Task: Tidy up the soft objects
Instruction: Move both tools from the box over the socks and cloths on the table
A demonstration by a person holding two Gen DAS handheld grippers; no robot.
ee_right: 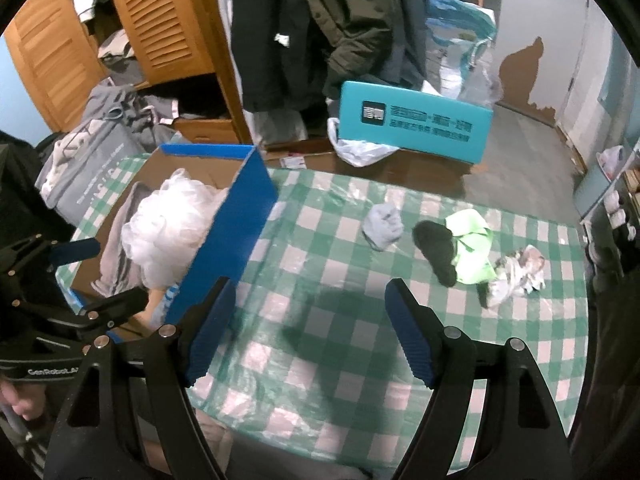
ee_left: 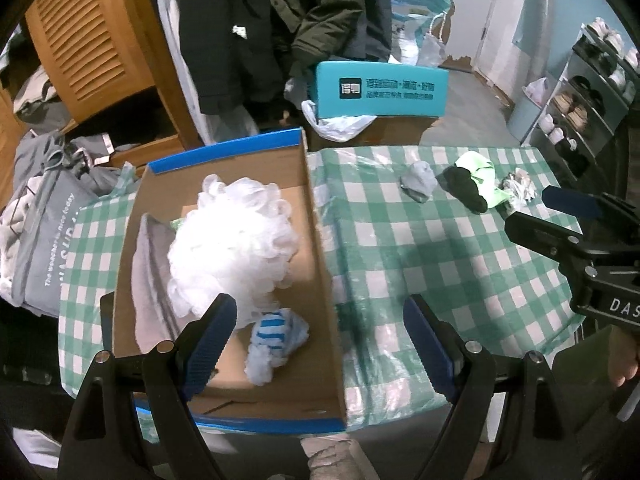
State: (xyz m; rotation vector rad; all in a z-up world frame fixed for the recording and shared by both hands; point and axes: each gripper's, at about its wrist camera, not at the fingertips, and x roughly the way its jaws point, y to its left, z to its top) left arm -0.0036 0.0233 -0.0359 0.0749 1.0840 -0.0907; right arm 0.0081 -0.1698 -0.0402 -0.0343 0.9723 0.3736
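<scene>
Left gripper [ee_left: 320,344]: fingers spread wide, nothing between them, hanging above the near end of the cardboard box [ee_left: 320,240] at lower centre of the left wrist view. Right gripper [ee_right: 308,332]: fingers also wide apart and empty, over bare checked cloth at lower centre of the right wrist view.

Just past the left fingers, inside the box: a blue-and-white striped sock [ee_left: 276,340], a white mesh bath pouf [ee_left: 232,244] behind it, a grey folded cloth [ee_left: 150,276] along the box's left wall.

Box sits on the left part of the counter [ee_right: 320,340], which wears a green-and-white check cover.

Loose soft things at the counter's upper right, well apart from the box: a grey balled sock [ee_right: 382,226], a black sock [ee_right: 438,250] touching a light green cloth [ee_right: 474,248], and a crumpled grey-white bundle [ee_right: 518,272] just beside those.

Beyond the counter, upper centre: a teal box [ee_right: 414,124] and hanging dark coats [ee_right: 340,20].
</scene>
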